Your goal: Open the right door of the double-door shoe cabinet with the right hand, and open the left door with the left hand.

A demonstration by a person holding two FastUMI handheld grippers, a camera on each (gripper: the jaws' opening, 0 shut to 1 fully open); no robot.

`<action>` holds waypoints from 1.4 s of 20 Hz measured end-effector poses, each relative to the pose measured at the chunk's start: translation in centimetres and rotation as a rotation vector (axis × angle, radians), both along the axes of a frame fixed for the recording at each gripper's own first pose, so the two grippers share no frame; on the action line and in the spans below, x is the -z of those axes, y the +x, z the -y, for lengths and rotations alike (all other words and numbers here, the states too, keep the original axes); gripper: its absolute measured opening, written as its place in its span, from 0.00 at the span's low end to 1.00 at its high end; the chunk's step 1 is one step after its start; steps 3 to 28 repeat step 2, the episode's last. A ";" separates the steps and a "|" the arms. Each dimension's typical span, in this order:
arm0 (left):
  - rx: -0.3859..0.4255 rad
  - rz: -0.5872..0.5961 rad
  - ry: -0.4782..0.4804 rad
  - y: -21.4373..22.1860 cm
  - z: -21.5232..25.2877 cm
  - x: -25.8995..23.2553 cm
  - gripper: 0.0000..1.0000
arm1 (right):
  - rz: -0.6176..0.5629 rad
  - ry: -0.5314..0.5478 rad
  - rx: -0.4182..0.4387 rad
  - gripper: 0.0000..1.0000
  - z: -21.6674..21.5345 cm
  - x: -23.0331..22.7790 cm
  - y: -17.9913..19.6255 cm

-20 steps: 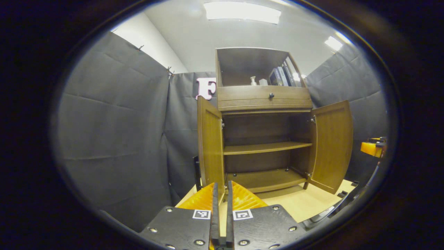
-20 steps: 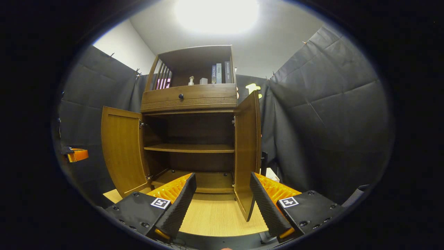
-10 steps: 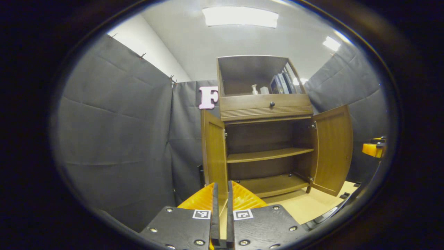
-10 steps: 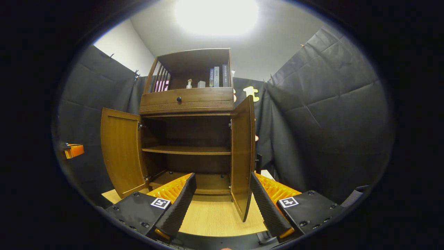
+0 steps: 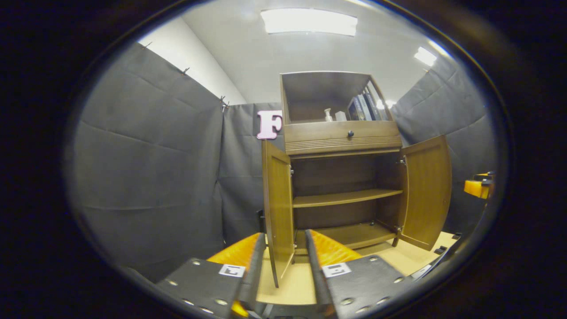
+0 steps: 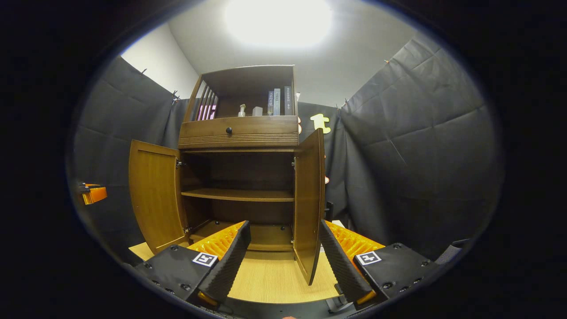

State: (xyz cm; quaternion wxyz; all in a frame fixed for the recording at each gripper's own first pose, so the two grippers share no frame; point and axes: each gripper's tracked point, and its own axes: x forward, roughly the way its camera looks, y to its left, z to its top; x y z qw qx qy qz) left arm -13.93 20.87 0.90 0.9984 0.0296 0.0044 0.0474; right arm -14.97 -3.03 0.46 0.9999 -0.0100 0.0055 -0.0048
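Standing open, both cabinet doors [image 6: 155, 195] face spread tools [image 5: 283, 274]; book spines unreadable.

The place is a recording booth staged as a home corner. Black cloth [image 5: 146, 164] hangs pinned on three sides below a white ceiling with panel lights [image 5: 308, 21]. A wooden shoe cabinet [image 6: 239, 133] stands on a pale wood floor [image 6: 274, 279], books [image 6: 278, 101] on its top shelf.
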 end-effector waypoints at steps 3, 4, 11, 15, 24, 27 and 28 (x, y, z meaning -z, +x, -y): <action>-0.011 0.010 0.012 -0.3 -0.5 -0.3 0.35 | 0.004 -0.002 -0.001 0.98 -0.2 -0.2 0.1; -0.011 0.010 0.012 -0.3 -0.5 -0.3 0.35 | 0.004 -0.002 -0.001 0.98 -0.2 -0.2 0.1; -0.011 0.010 0.012 -0.3 -0.5 -0.3 0.35 | 0.004 -0.002 -0.001 0.98 -0.2 -0.2 0.1; -0.011 0.010 0.012 -0.3 -0.5 -0.3 0.35 | 0.004 -0.002 -0.001 0.98 -0.2 -0.2 0.1; -0.011 0.010 0.012 -0.3 -0.5 -0.3 0.35 | 0.004 -0.002 -0.001 0.98 -0.2 -0.2 0.1; -0.011 0.010 0.012 -0.3 -0.5 -0.3 0.35 | 0.004 -0.002 -0.001 0.98 -0.2 -0.2 0.1; -0.011 0.010 0.012 -0.3 -0.5 -0.3 0.35 | 0.004 -0.002 -0.001 0.98 -0.2 -0.2 0.1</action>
